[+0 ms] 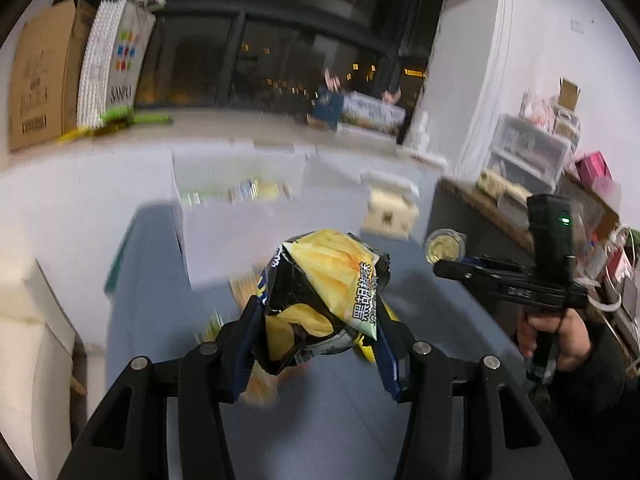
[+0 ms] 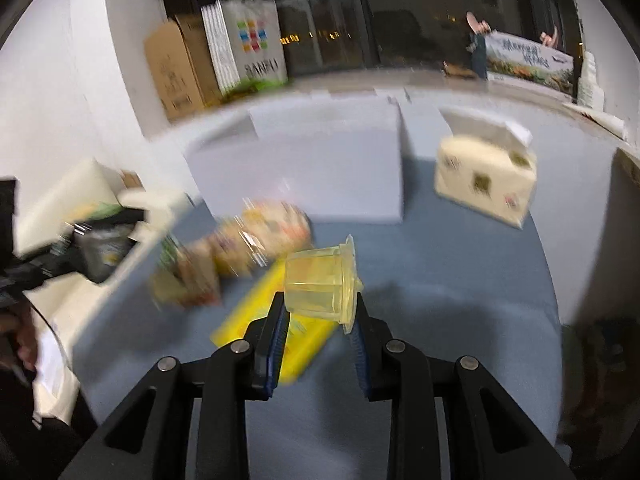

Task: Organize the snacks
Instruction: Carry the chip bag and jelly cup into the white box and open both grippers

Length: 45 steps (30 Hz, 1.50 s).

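Left claw (image 1: 318, 316) and right claw (image 2: 320, 312) each clamp something.

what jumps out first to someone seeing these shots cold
The crumpled yellow-and-black chip bag clamped in the left gripper fills the middle of the left wrist view, lifted above the blue table. In the right wrist view, the right gripper pinches a clear yellow jelly cup, tipped on its side, over blurred snack packs in front of a white box.

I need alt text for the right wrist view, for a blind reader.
The right gripper holds a yellow jelly cup between its fingers above a blue table. Blurred snack packets and a white box lie beyond.
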Each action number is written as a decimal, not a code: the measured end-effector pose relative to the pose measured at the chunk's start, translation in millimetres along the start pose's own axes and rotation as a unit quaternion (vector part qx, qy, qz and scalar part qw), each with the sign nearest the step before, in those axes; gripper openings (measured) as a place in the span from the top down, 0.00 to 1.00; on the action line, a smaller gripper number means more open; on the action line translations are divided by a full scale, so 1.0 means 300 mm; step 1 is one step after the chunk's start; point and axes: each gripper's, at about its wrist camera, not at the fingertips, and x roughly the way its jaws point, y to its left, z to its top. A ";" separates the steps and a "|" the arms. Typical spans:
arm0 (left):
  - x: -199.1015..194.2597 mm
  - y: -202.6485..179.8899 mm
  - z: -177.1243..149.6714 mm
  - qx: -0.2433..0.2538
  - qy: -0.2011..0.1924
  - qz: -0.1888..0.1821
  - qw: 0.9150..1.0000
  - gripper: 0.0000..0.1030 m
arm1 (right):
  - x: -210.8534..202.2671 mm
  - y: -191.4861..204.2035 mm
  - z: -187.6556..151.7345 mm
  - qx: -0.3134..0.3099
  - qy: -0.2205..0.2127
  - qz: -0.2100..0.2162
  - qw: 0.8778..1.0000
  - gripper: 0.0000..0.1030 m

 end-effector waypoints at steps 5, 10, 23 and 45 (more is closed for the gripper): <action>0.068 0.083 0.236 -0.004 -0.043 0.013 0.999 0.46 | -0.014 0.053 0.228 0.003 -0.050 0.039 0.998 0.70; 0.219 0.168 0.406 -0.012 -0.034 0.029 0.999 0.46 | 0.075 0.073 0.459 -0.006 -0.057 0.033 0.998 0.70; 0.463 0.264 0.454 -0.035 0.024 0.064 0.997 0.00 | 0.313 -0.046 0.734 0.045 -0.013 -0.021 0.999 0.00; 0.059 0.031 0.117 0.025 -0.002 0.052 0.998 0.00 | 0.019 0.168 0.344 -0.064 -0.019 -0.011 0.998 0.00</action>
